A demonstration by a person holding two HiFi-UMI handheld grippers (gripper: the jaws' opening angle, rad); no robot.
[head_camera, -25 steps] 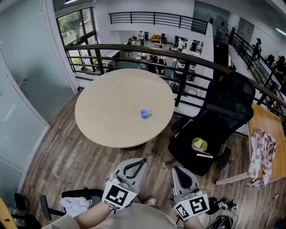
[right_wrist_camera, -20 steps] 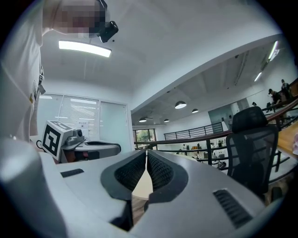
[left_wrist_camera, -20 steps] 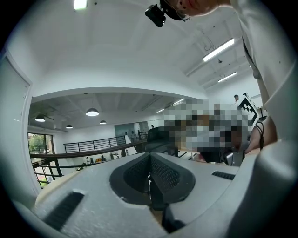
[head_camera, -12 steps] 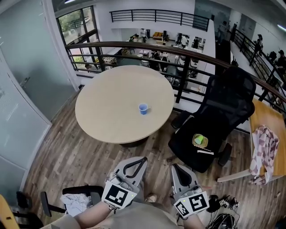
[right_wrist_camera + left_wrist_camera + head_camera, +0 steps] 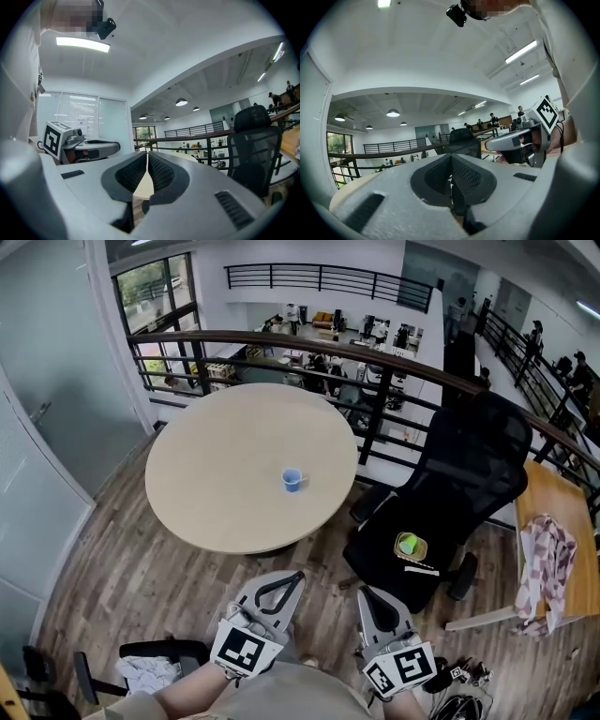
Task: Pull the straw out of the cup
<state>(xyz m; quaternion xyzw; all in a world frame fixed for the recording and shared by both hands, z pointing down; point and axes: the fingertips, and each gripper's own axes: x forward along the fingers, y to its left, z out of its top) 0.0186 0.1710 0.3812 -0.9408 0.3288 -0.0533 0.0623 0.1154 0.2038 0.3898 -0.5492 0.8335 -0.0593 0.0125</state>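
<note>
Cup sits alone on the round surface, centre of frame, well apart from my left tool and right tool at the bottom edge; I cannot make out a straw from here. Both tools have their jaws together, empty. I judge that tugging a straw from so light a cup, unsteadied, could tip or drag it.

A small blue cup stands upright, open mouth up, on the round pale worktop. It sits alone, right of the worktop's centre, near the middle of the frame. Its contents are too small to tell.
</note>
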